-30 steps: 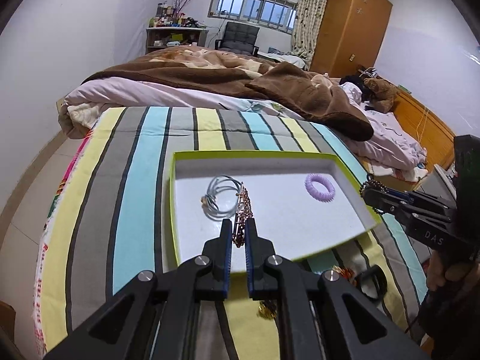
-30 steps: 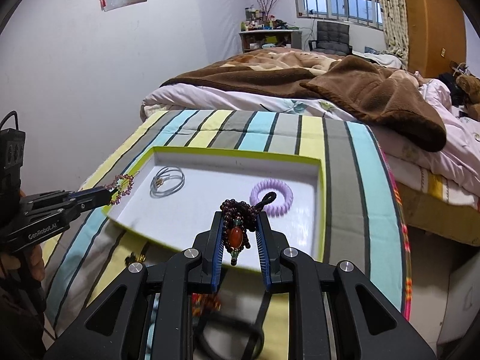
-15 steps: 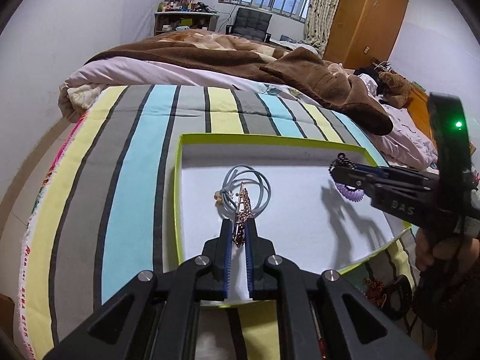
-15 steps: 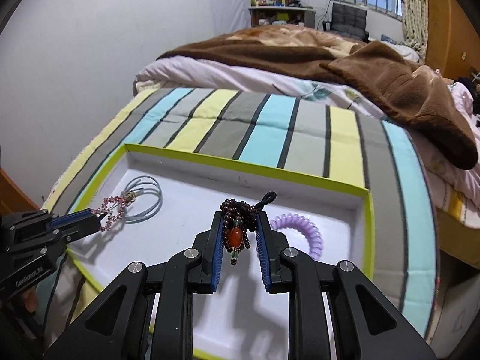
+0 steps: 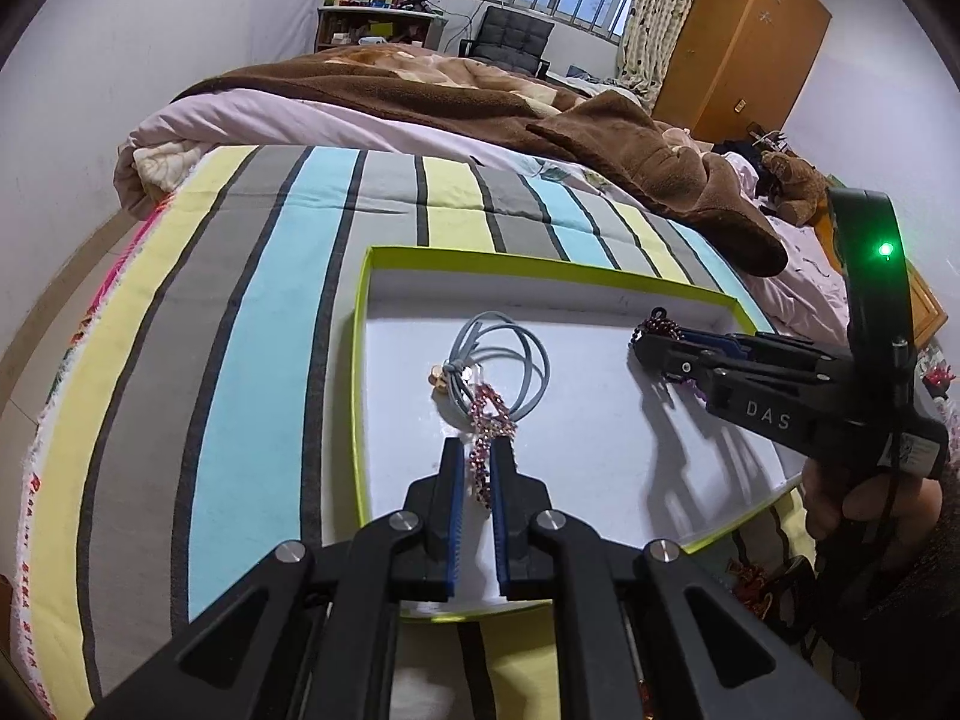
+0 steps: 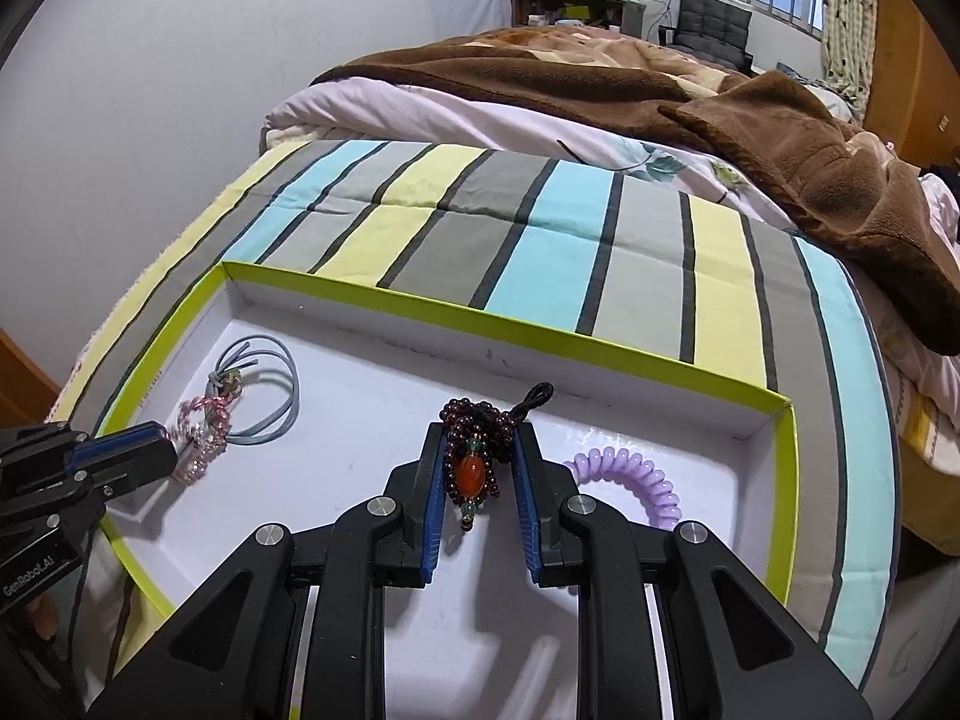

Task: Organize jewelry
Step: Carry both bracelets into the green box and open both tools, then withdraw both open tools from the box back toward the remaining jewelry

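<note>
Striped bed [image 5: 252,312] – green-rimmed tray [image 5: 360,372], brown blanket [image 5: 600,138]

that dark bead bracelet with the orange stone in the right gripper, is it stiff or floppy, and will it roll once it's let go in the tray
Probably floppy: the dark bead bracelet hangs bunched in loops between the right gripper's pads, its cord tail sticking up. Once released it would likely slump into a heap rather than roll. The round beads could slip if the grip loosens.

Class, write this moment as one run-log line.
left gripper: shut on pink bead chain | right gripper: shut on dark bead bracelet | both over tray
</note>
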Motion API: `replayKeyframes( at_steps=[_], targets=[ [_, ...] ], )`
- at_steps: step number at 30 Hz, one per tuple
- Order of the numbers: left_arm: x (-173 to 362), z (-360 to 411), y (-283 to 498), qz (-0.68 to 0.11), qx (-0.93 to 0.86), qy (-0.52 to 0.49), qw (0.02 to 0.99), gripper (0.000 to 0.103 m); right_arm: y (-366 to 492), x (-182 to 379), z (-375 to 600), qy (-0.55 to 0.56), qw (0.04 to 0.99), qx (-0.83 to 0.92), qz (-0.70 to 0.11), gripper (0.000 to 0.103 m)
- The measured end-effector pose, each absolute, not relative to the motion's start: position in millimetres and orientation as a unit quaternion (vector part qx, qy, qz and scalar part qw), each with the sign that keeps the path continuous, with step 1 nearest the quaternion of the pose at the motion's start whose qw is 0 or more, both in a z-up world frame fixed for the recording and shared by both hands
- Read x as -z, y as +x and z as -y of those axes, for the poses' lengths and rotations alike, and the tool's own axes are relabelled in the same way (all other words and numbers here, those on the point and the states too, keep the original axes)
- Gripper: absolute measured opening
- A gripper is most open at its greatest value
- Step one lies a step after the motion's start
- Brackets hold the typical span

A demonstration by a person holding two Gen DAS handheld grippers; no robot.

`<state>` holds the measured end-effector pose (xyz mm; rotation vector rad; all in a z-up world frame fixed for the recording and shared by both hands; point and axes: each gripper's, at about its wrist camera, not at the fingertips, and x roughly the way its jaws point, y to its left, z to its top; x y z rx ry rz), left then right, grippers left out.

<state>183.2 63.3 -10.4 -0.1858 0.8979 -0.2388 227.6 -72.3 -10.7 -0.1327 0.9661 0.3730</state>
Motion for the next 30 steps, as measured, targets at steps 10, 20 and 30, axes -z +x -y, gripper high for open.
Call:
replayKeyframes(
  at_steps=[10, 20, 30],
  targets=[
    [7, -62, 183, -0.427, 0.122, -0.093, 0.891, 0.028, 229, 11, 72, -0.052, 0.867, -0.183, -0.46, 0.042],
    [-7, -61, 171, -0.406, 0.123, -0.098, 0.9, 0.043, 219, 0, 75, -0.046, 0.876, -0.185, -0.442, 0.042],
    [-24, -54, 140, -0.389, 0.134, -0.096, 0.906, 0.047, 183, -27, 90, -0.029, 0.891, -0.189, -0.411, 0.043]
  ],
)
